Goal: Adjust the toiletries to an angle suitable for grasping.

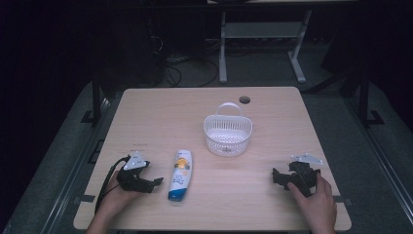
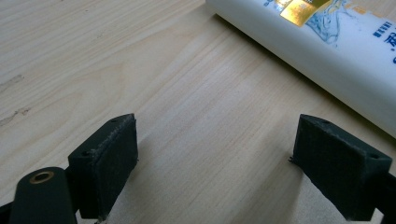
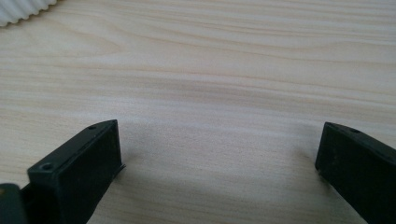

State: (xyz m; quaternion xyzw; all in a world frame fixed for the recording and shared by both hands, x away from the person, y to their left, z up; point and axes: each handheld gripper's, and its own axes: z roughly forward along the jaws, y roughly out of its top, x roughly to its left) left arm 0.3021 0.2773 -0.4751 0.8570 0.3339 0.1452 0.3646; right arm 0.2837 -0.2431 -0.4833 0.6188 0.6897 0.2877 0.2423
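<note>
A white tube with a blue cap and a yellow label (image 1: 180, 181) lies flat on the wooden table (image 1: 160, 112), near the front left. My left gripper (image 1: 157, 182) rests on the table just left of it, open, with bare wood between its jaws; in the left gripper view the tube (image 2: 327, 56) crosses the upper right, beyond the gripper (image 2: 215, 158). A white slotted basket with a handle (image 1: 227, 131) stands upright at the table's middle. My right gripper (image 1: 275, 176) lies at the front right, open (image 3: 219, 163) over bare wood, with the basket's rim (image 3: 23, 11) at the far upper left.
A round cable hole (image 1: 244, 100) is in the table's far edge. Behind the table stand a desk frame's white legs (image 1: 297, 63) and loose cables (image 1: 185, 68) on the dark floor. Broad bare wood lies between the two grippers.
</note>
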